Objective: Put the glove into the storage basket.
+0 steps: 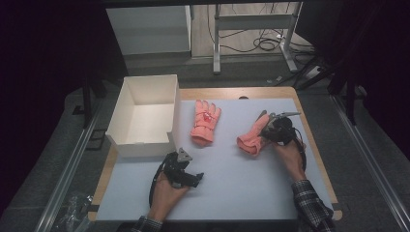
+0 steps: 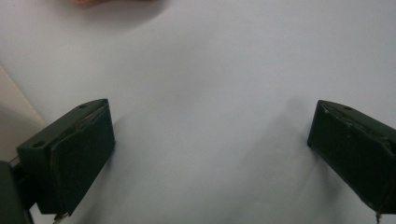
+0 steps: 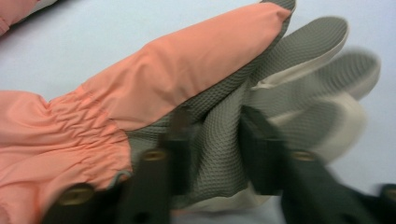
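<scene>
High view is showing the right claw [image 1: 265, 122] near the right edge of the surface [image 1: 232, 179], its jaws pinching the grey palm fabric of a pink glove [image 1: 252, 137]; the right gripper view [image 3: 212, 154] is showing the fabric bunched between the pads. A second pink glove [image 1: 205, 122] is lying flat toward the far edge, just beside a white box [image 1: 145, 116] sitting at the far left corner. The left claw [image 1: 181, 162] is hovering near the box's front wall, jaws spread wide with nothing between them, as the left gripper view [image 2: 210, 154] is showing. Open surface is lying along the near edge. Beyond the far edge, table legs [image 1: 216, 43] and cables [image 1: 266, 43] are standing on the floor.
</scene>
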`<state>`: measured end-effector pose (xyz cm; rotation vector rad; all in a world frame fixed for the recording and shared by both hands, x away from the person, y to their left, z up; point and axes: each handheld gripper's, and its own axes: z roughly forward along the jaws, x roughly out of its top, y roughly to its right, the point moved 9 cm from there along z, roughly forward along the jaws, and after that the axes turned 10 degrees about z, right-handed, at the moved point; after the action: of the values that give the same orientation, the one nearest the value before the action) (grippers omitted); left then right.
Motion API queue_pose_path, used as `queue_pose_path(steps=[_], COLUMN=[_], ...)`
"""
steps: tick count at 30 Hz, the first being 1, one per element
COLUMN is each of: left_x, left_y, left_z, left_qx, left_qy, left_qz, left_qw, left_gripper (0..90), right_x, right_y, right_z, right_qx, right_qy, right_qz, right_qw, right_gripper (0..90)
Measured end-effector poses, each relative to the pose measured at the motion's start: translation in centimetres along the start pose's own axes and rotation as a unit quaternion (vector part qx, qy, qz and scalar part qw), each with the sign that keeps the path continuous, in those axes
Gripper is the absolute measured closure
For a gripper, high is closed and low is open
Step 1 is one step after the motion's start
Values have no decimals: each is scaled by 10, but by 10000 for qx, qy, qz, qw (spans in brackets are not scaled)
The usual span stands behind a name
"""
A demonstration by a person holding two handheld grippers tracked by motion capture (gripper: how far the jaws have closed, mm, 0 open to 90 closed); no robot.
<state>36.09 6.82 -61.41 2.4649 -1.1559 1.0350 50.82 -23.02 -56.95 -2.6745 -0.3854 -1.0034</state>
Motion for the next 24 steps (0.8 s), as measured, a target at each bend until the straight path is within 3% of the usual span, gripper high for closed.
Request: queue_pose_path(steps=[5, 15, 24], left_x=[0, 0, 0], left_y=[0, 0, 0], left_z=[0, 0, 0], left_qx=[0, 2, 2], left_qy=[0, 8, 19], left_qz=[-1, -10, -27], left_qw=[10000, 10000, 10000], left_gripper=[7, 7, 7], right_x=[0, 6, 13], right_y=[0, -7, -20], right_z=[-1, -17, -36], right_qx=[67, 422, 791], right_qy=[15, 133, 184], right_qz=[105, 142, -49], right_qw=[9999, 9989, 9967], right_gripper=[842, 860, 861])
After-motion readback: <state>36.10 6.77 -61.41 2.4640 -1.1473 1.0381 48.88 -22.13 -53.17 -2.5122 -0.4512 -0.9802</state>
